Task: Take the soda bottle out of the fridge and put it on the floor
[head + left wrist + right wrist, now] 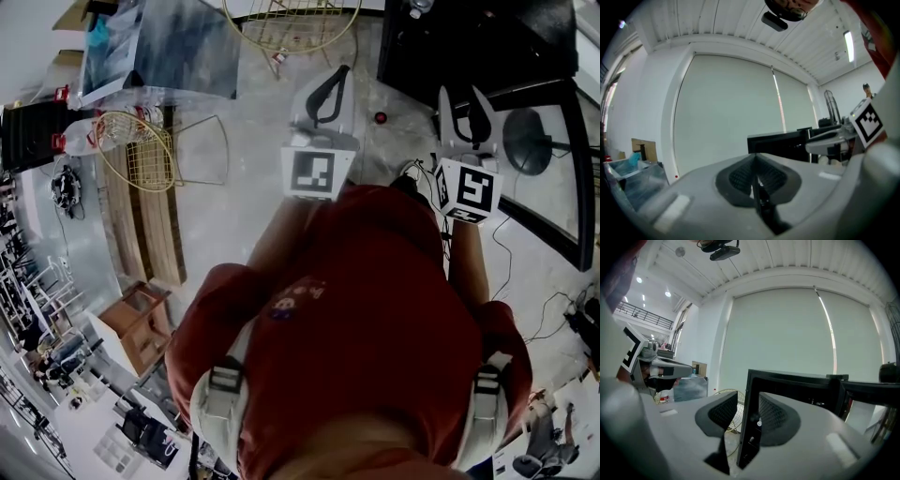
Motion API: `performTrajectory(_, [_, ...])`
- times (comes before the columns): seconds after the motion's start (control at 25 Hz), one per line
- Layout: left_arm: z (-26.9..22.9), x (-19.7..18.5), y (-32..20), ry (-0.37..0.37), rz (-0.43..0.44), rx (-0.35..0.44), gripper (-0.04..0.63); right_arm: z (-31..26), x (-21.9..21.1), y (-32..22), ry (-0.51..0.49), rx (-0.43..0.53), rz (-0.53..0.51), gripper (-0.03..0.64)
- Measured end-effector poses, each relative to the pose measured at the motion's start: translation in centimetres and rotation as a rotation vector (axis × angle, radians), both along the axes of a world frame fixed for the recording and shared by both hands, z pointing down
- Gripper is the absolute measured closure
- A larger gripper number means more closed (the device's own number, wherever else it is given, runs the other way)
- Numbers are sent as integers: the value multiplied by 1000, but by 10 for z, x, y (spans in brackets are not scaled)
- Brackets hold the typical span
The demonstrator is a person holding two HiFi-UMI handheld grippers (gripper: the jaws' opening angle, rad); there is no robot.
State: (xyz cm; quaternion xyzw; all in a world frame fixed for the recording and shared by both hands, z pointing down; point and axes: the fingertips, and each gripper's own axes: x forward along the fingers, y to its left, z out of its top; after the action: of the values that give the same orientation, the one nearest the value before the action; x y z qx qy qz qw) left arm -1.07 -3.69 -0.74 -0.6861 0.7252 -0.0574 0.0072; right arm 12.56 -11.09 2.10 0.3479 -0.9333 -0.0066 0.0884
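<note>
L gripper pressed together, empty. R gripper spread, black fridge edge in gap, not pinched. Soda bottle unseen, prob. inside. Expect heavy-ish, smooth, cold-slick; grab mid-body, upright.

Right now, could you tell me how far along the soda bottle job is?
Nothing looks done: neither tool holds a bottle. In hand: the right tool stands open with the front edge of the black fridge between its jaws, not clamped; the left tool is shut and empty. Left: getting the bottle out and setting it on the floor.
</note>
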Motion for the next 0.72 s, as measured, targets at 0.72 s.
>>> performTrajectory(0.72, [9, 14, 0, -35, 27, -56, 597, 3, 4, 7, 12, -13, -37, 615])
